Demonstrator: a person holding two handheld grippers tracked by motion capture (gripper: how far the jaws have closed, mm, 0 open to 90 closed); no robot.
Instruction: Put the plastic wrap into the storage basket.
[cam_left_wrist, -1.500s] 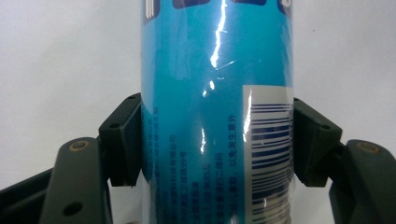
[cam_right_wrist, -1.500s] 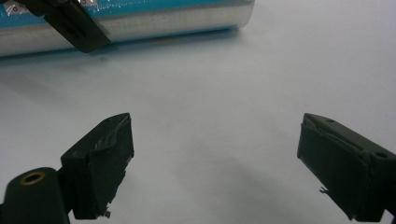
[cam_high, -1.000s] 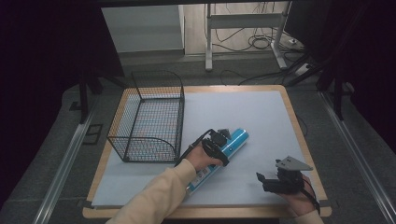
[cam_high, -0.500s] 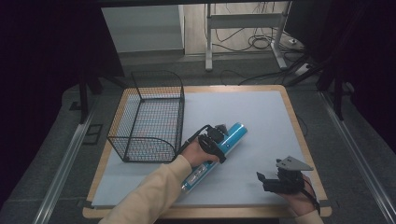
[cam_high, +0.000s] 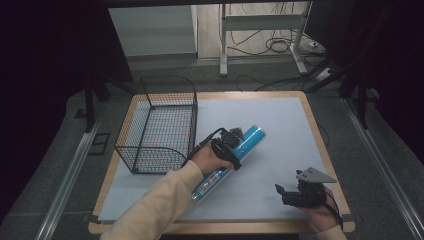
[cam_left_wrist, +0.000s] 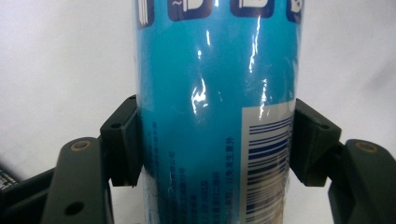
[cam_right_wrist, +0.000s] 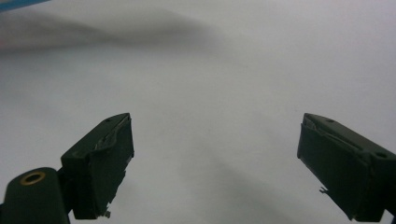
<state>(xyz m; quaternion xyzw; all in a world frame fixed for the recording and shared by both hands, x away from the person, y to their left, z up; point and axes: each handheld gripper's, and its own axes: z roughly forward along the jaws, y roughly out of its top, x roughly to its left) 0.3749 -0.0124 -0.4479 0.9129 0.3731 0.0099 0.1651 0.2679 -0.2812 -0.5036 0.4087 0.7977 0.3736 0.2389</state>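
Lifting now: the blue tube (cam_high: 235, 152) is clamped mid-body by the left gripper (cam_left_wrist: 215, 140), fingers (cam_left_wrist: 122, 140) pressed tight on both sides, and vs a sec ago it's been raised slightly off the tabletop (cam_high: 280, 120) w/ the far end tipped up, just right of the wire basket (cam_high: 160, 125). Grip is judged secure, so the basket is prob. the next stop. The right gripper (cam_high: 295, 192) is kept parked near the front edge, fingers (cam_right_wrist: 100, 163) wide apart, nothing held.
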